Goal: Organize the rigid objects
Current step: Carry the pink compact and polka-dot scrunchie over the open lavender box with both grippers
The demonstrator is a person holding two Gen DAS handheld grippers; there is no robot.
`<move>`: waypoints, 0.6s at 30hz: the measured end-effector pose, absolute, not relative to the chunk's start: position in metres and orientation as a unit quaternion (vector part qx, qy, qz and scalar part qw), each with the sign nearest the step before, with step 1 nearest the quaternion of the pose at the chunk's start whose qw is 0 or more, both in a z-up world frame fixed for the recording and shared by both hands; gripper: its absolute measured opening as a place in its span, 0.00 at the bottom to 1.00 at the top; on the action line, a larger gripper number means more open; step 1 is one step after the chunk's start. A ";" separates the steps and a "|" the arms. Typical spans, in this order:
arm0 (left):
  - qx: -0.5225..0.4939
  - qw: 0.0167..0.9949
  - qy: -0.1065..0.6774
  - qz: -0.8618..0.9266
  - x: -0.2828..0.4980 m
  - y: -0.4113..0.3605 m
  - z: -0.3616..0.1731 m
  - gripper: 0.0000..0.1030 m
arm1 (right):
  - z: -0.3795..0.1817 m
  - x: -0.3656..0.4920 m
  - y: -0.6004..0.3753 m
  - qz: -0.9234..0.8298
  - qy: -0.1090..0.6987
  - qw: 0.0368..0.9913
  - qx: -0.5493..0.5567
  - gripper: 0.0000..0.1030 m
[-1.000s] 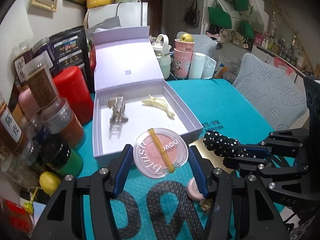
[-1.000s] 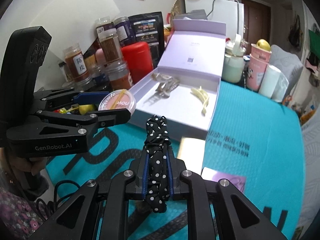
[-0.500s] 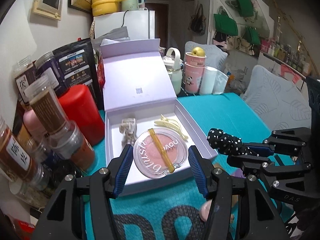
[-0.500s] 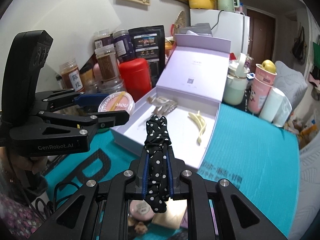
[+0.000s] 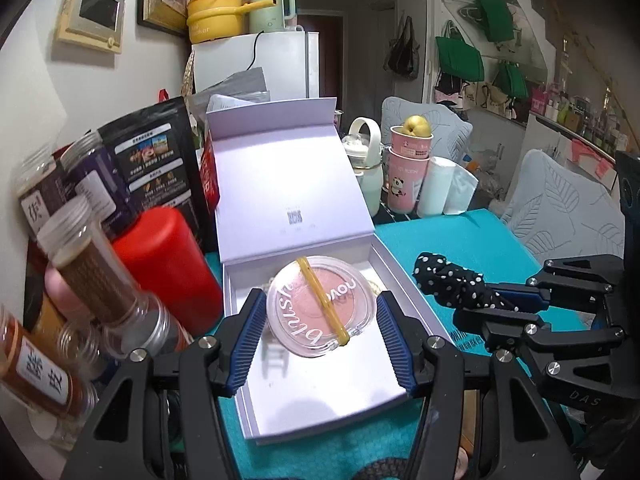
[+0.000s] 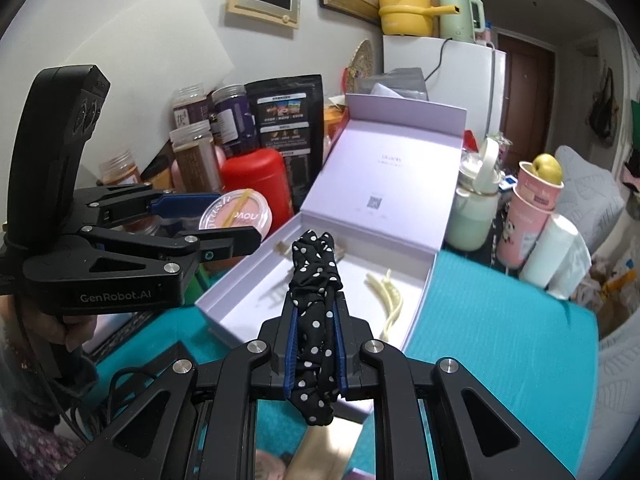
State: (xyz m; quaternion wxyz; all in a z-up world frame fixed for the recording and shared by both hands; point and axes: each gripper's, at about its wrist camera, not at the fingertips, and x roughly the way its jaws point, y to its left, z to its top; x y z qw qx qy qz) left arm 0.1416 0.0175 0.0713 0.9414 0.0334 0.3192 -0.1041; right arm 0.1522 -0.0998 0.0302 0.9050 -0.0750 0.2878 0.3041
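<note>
My left gripper (image 5: 320,312) is shut on a round pink blush compact (image 5: 320,304) with a yellow band, held above the open lilac box (image 5: 304,408). In the right wrist view the left gripper (image 6: 224,220) holds the compact (image 6: 236,216) left of the box (image 6: 248,300). My right gripper (image 6: 314,316) is shut on a black polka-dot scrunchie (image 6: 314,304), just in front of the box; the scrunchie also shows in the left wrist view (image 5: 452,284). Inside the box lie a cream hair claw (image 6: 388,292) and a grey clip (image 6: 280,248), partly hidden.
A red canister (image 5: 168,264), spice jars (image 5: 92,272) and dark pouches (image 5: 156,160) crowd the box's left side. A mint kettle (image 6: 476,216), pink cups (image 6: 532,216) and a white roll (image 6: 556,252) stand behind on the teal table (image 6: 500,344). Small items lie below my right gripper.
Both grippers have risen and moved forward; the compact now hangs over the box interior rather than its front edge, and the scrunchie is closer to the box.
</note>
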 end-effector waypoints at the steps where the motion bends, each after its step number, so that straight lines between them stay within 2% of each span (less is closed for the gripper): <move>1: 0.034 0.942 0.318 -0.104 0.145 0.017 0.072 0.54 | 0.032 0.157 -0.099 0.305 0.287 0.905 -0.074 0.15; 18: 0.039 0.938 0.333 -0.088 0.195 0.020 0.053 0.54 | 0.018 0.217 -0.082 0.306 0.305 0.899 -0.078 0.15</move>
